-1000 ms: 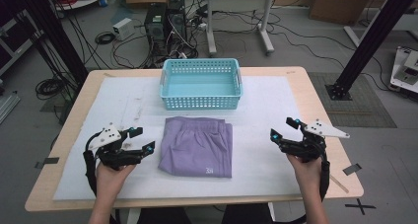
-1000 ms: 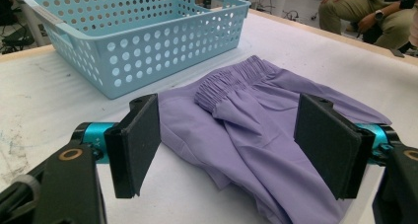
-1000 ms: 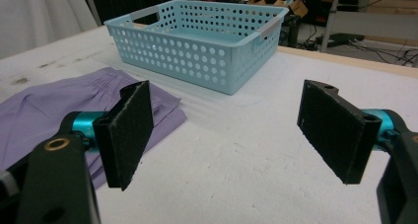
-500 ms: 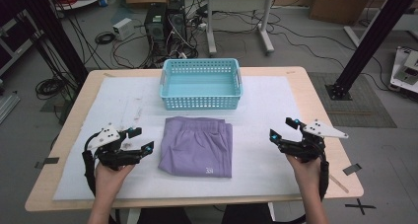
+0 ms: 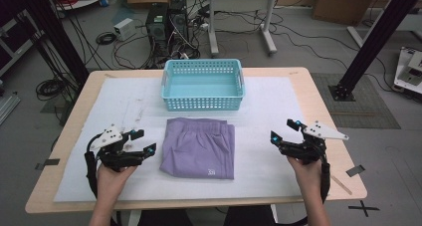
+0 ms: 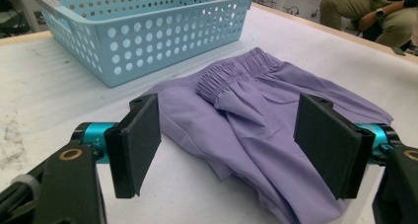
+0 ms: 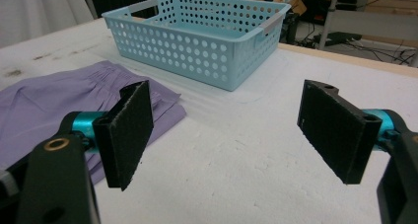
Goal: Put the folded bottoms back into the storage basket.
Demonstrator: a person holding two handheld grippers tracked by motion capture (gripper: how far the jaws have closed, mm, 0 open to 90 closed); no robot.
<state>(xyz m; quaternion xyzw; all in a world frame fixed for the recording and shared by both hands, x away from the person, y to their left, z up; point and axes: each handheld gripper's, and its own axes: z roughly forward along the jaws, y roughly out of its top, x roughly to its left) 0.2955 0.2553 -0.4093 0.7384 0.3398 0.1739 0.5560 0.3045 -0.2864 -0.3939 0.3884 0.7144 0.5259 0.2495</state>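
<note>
The left gripper rests on the desk just left of the folded shorts, its fingers wide apart and empty. The shorts lie mid-desk just before the basket. Well right of them, the right gripper has its fingers equally spread, holding nothing.

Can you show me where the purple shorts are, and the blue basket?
purple shorts (image 5: 199, 149), high view, on the middle of the folded cloth.
blue basket (image 5: 203, 103), high view, on its near holey wall.
</note>
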